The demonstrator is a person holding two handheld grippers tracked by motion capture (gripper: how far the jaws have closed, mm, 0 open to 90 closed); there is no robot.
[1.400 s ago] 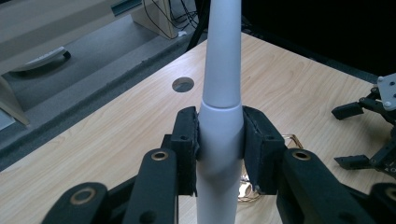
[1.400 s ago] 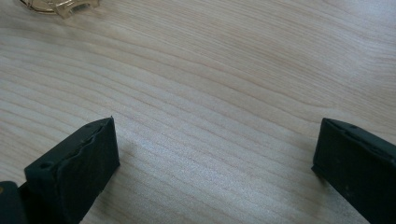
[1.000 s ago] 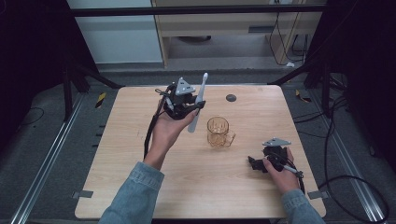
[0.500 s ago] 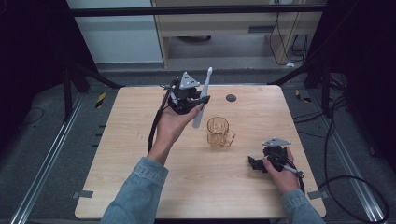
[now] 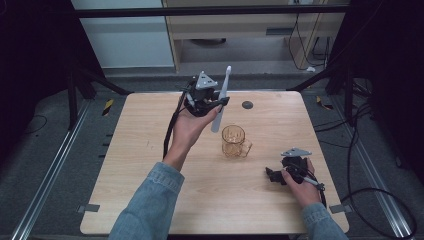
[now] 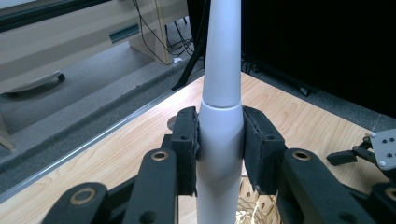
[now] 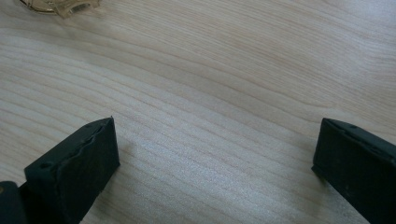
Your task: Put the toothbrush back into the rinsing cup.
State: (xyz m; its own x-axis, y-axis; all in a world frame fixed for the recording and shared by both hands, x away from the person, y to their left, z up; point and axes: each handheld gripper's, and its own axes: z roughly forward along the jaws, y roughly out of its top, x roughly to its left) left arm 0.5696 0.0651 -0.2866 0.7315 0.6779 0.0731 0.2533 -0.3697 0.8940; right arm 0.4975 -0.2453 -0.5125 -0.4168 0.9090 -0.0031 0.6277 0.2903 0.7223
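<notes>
Left gripper view: smooth white tapered toothbrush (image 6: 220, 140) handle.

White toothbrush (image 5: 221, 100) held tilted above the amber glass mug (image 5: 234, 141).

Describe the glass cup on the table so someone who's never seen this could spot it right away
Start at the wooden table and look near its middle. The cup stands there, just below the white toothbrush held up in the left gripper. It is the one see-through, amber-tinted thing, with a handle on its side.
</notes>
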